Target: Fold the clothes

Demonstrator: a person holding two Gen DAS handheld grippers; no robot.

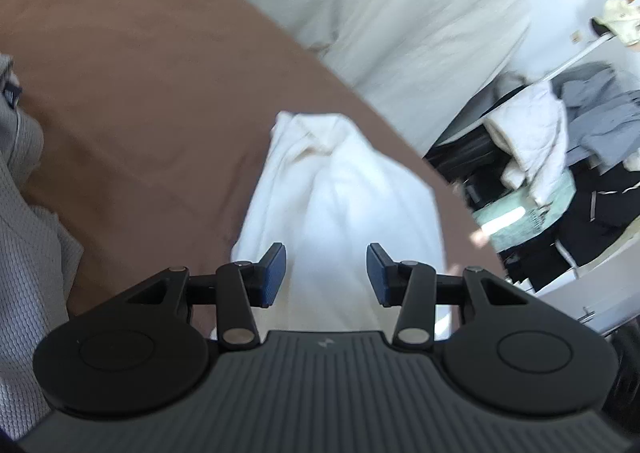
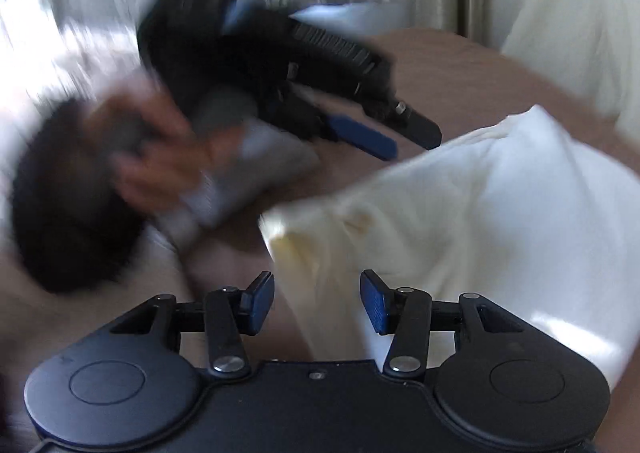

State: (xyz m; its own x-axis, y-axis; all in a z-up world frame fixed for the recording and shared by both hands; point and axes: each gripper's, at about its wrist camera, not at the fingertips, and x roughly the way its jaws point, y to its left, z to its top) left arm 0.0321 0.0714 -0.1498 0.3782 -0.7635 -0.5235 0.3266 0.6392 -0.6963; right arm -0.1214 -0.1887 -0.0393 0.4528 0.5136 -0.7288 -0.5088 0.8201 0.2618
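A white garment (image 1: 340, 193) lies folded lengthwise on the brown bedsheet (image 1: 140, 73); it also shows in the right wrist view (image 2: 480, 213). My left gripper (image 1: 326, 275) is open and empty, hovering just above the garment's near end. My right gripper (image 2: 317, 301) is open and empty over the garment's left edge. The left gripper (image 2: 400, 137) appears blurred in the right wrist view, held in a hand (image 2: 160, 157), open, above the sheet to the left of the garment.
A grey knit garment (image 1: 24, 233) lies at the left of the bed. A white duvet (image 1: 380, 13) is bunched at the far side. Beside the bed, a rack holds a pile of clothes (image 1: 560, 145). A folded grey item (image 2: 240, 181) lies on the sheet.
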